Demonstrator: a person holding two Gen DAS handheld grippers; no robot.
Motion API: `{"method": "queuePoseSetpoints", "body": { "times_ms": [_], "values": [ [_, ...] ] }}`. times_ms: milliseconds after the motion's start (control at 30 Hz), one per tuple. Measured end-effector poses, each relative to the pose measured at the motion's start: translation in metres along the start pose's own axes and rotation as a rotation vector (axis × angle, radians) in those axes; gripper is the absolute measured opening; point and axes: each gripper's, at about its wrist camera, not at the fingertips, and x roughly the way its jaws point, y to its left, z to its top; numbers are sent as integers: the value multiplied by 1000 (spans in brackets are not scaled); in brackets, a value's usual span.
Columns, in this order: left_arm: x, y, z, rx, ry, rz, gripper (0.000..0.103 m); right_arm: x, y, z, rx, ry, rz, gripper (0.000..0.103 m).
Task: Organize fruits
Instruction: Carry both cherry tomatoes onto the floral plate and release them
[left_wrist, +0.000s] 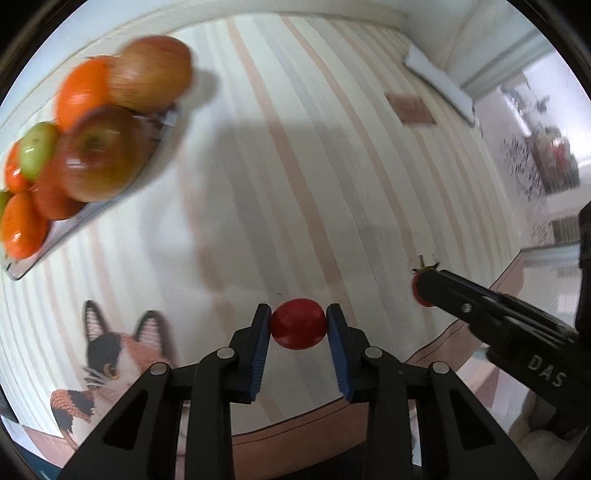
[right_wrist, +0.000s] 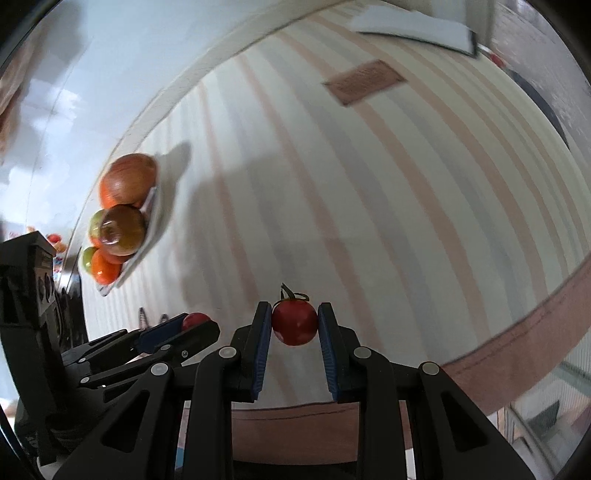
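My left gripper (left_wrist: 298, 325) is shut on a small red cherry tomato (left_wrist: 298, 324), held above the striped cloth. My right gripper (right_wrist: 294, 322) is shut on a second red cherry tomato (right_wrist: 294, 322) that has a green stem. In the left wrist view the right gripper (left_wrist: 424, 290) shows at the right with its tomato (left_wrist: 419, 291) mostly hidden. In the right wrist view the left gripper (right_wrist: 192, 325) shows at the lower left with its tomato (right_wrist: 195, 319). A clear tray (left_wrist: 162, 127) at the upper left holds apples, oranges and green fruit, piled up; it also shows in the right wrist view (right_wrist: 155, 214).
The striped tablecloth (left_wrist: 332, 166) has a cat print (left_wrist: 107, 354) at the lower left and a brown label patch (left_wrist: 410, 109). A white flat object (left_wrist: 439, 81) lies at the far edge. The cloth's brown hem (right_wrist: 517, 354) marks the near edge.
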Motion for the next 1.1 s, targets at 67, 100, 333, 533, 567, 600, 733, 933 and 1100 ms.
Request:
{"method": "queuePoseSetpoints", "body": {
  "times_ms": [67,100,333,533,567,600,733,933,1100],
  "values": [
    [-20,20,-2,-39,-34,-13,28,-2,20,6,-40,-2,25,28],
    [-29,27,-1,-54,-46,-15,28,-2,30,8,-60,-2,37,28],
    [-97,117,-2,-229,-156,-10,28,7,123,26,-236,22,155,28],
    [-118,213,-3,-425,-207,20,28,40,216,34,-428,48,198,28],
    [-118,228,-3,-455,-210,28,28,50,230,34,-449,56,201,28],
    [-116,243,-2,-476,-206,34,28,58,241,35,-468,62,201,28],
    [-103,281,0,-546,-179,25,28,84,274,34,-554,82,169,28],
    [-78,304,0,-586,-137,6,28,120,294,27,-585,143,119,28],
    [-66,308,1,-596,-113,-23,28,131,298,22,-581,146,90,29]
  ]
}}
